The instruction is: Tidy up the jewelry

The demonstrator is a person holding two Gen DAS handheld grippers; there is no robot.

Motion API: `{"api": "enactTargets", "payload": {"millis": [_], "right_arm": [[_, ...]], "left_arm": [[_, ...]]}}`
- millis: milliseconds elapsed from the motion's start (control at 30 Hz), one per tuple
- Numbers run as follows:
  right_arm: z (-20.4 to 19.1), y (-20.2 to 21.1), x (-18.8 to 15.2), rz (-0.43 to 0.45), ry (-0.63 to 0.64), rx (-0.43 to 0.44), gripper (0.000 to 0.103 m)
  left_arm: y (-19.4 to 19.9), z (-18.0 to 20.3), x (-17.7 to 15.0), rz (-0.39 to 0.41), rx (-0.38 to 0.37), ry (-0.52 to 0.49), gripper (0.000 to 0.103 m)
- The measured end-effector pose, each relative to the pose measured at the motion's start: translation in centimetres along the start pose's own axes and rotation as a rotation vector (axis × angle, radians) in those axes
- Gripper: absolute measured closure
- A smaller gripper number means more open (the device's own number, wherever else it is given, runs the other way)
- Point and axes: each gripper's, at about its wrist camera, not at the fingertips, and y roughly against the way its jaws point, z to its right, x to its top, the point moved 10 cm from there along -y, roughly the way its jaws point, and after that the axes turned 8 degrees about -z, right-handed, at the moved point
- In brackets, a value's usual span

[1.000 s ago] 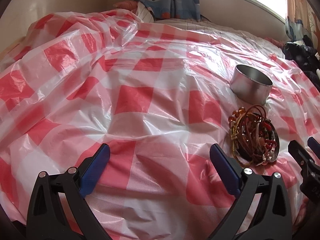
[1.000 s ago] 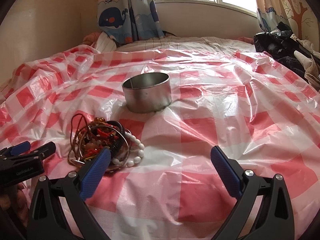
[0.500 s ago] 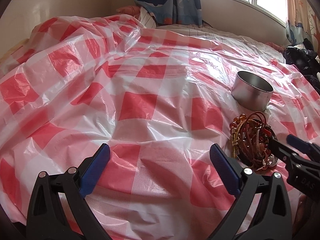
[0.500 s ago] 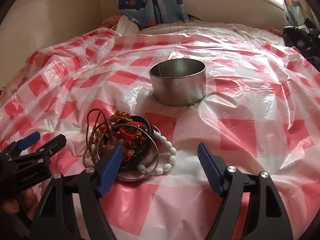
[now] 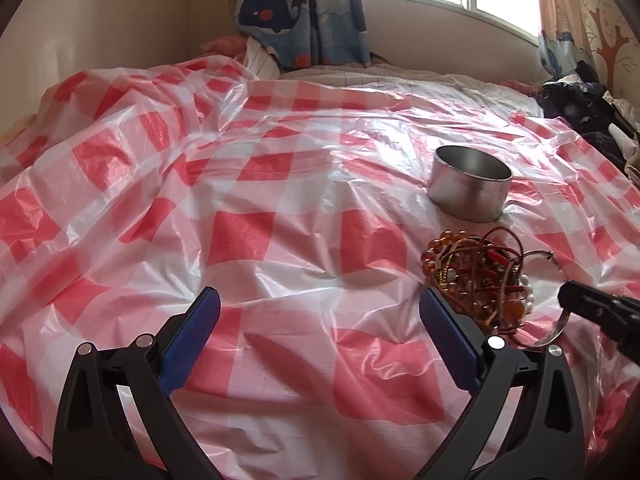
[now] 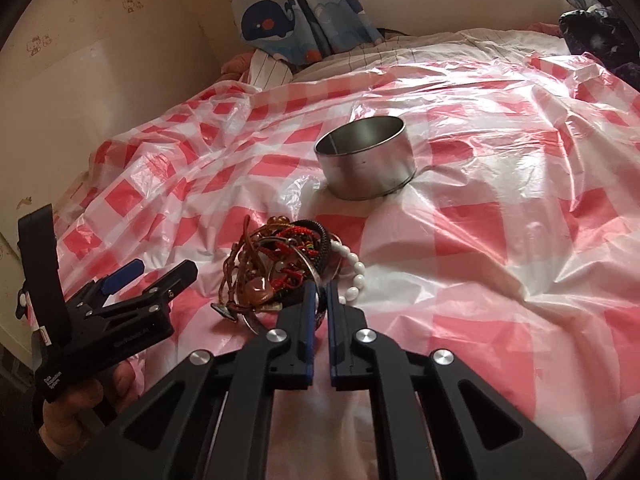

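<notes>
A tangled jewelry pile (image 6: pixel 280 272) of brown cords, amber beads, red thread and metal bangles lies on the checked sheet, with a white bead bracelet (image 6: pixel 354 276) at its right edge. Behind it stands an empty round metal tin (image 6: pixel 368 160). My right gripper (image 6: pixel 320 290) is at the pile's near edge, its jaws closing to almost touching on a thin silver bangle (image 6: pixel 316 274). The left wrist view shows the pile (image 5: pixel 480 280), the tin (image 5: pixel 468 184) and the right gripper's tip (image 5: pixel 568 296) on the bangle. My left gripper (image 5: pixel 318 312) stands open and empty, left of the pile.
A red-and-white checked plastic sheet (image 5: pixel 280 220) covers the bed, wrinkled and raised toward the back left. Dark clothes (image 5: pixel 580 108) are heaped at the far right. A whale-print curtain (image 6: pixel 296 12) and a wall close off the back and left. A hand holds the left gripper (image 6: pixel 162 270).
My right gripper went from wide open to nearly shut and moved left onto the pile's near edge, pinching the silver bangle. The left gripper stayed open in about the same place.
</notes>
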Motion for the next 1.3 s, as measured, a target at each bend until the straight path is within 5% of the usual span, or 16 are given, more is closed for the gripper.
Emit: {"api": "enactTargets", "payload": {"millis": [233,400,467,567,800,967,1067,1133,1300], "right_arm": [[3.1,3.3,1.5,0.127,-0.057,-0.108,0.097],[1.0,6.0,2.6,0.249,0.001,-0.003,0.097],[1.4,5.0,2.6,0.209,0.034,-0.124,0.099],[3.6,2.6,1.3,0.108,-0.085,-0.069,0.098],[3.3,2.9,1.3,0.127,-0.084,-0.059,0.096],[4.0,4.7,2.1,0.203,-0.113,-0.044,0.096],[4.8,4.8,2.1,0.203,-0.149,-0.047,0.096],[5.6,4.2,2.0,0.179,-0.185,-0.054,0.096],[7.2,2.8,3.2,0.129,-0.231,-0.092,0.095]], "left_arm": [[1.2,3.1,0.6,0.047,-0.103,-0.094,0.007],[1.6,5.2,0.2,0.051,-0.11,-0.18,0.007],[1.4,5.3,0.0,0.041,-0.09,-0.199,0.007],[1.4,5.4,-0.2,0.035,-0.08,-0.204,0.007],[2.3,6.7,-0.1,0.06,-0.087,-0.247,0.007],[4.6,5.8,0.3,0.138,0.008,-0.236,0.007],[6.3,5.4,0.4,0.17,-0.035,-0.217,0.007],[7.2,6.7,0.3,0.17,-0.137,-0.248,0.007],[5.6,11.9,0.2,0.089,-0.25,-0.352,0.007]]}}
